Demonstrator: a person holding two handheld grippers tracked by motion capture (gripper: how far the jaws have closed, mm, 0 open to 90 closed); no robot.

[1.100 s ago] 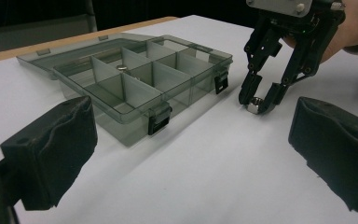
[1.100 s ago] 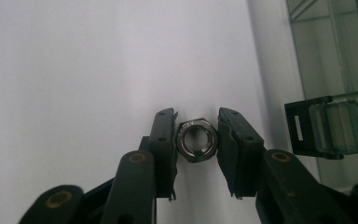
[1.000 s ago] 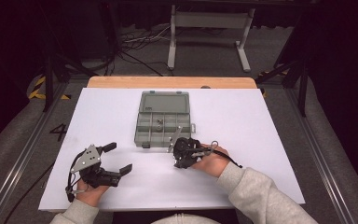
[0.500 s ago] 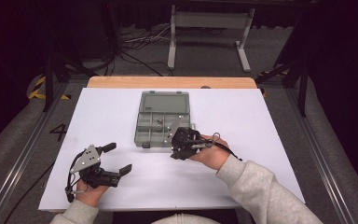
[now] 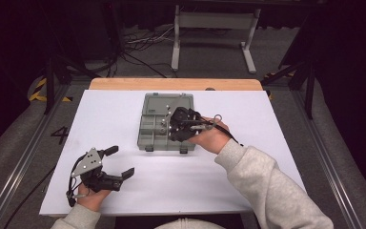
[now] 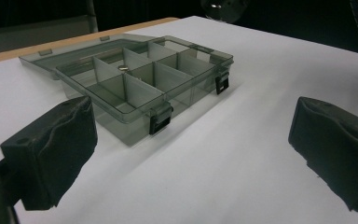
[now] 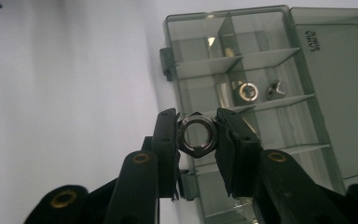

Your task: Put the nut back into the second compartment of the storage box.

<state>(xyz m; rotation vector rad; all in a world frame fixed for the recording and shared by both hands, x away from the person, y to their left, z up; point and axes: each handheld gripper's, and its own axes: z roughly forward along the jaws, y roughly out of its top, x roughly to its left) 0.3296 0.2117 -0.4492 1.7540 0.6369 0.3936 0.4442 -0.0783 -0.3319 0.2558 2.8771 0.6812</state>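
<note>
A grey see-through compartment box point(image 5: 147, 125) lies open at the middle of the white table, its lid folded flat behind it. My right gripper point(image 5: 174, 129) hovers over the box's right half, shut on a steel hex nut point(image 7: 196, 134) held between its pads. In the right gripper view the box point(image 7: 279, 60) lies below, with a second nut point(image 7: 247, 91) and a small silver piece point(image 7: 275, 88) in one compartment. My left gripper point(image 5: 119, 162) rests on the table at the front left, jaws wide open with nothing between them. In the left gripper view the box point(image 6: 135, 79) stands ahead.
The white sheet point(image 5: 248, 181) covers the table, with a wooden strip point(image 5: 124, 84) along the far edge. Bare white surface lies between the box and my left gripper. A metal stand point(image 5: 214, 28) and cables lie on the floor beyond.
My right gripper has risen from the table in front of the box and moved over the box's right half, carrying the nut. The left gripper has stayed put.
</note>
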